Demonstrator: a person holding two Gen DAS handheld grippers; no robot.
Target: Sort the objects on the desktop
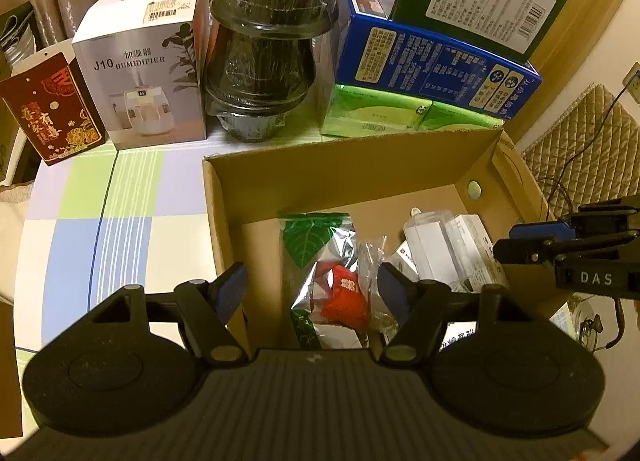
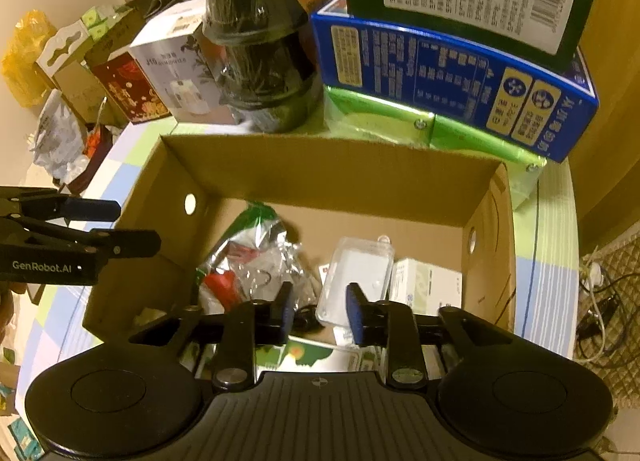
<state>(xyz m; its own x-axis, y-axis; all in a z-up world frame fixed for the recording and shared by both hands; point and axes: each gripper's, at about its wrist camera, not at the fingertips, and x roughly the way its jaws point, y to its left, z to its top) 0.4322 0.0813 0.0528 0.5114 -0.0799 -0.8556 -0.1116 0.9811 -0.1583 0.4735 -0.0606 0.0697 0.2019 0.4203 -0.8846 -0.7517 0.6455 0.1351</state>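
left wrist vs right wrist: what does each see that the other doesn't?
Left wrist only: the left gripper head-on, fingers apart and holding nothing, and a quilted cover at the right edge.

Right wrist only: the right gripper head-on, fingers parted and holding nothing, plus a yellow bag and a hang-tab carton at far left.

Both: the cardboard box of small packets, the humidifier box, the dark jar stack, the blue carton.
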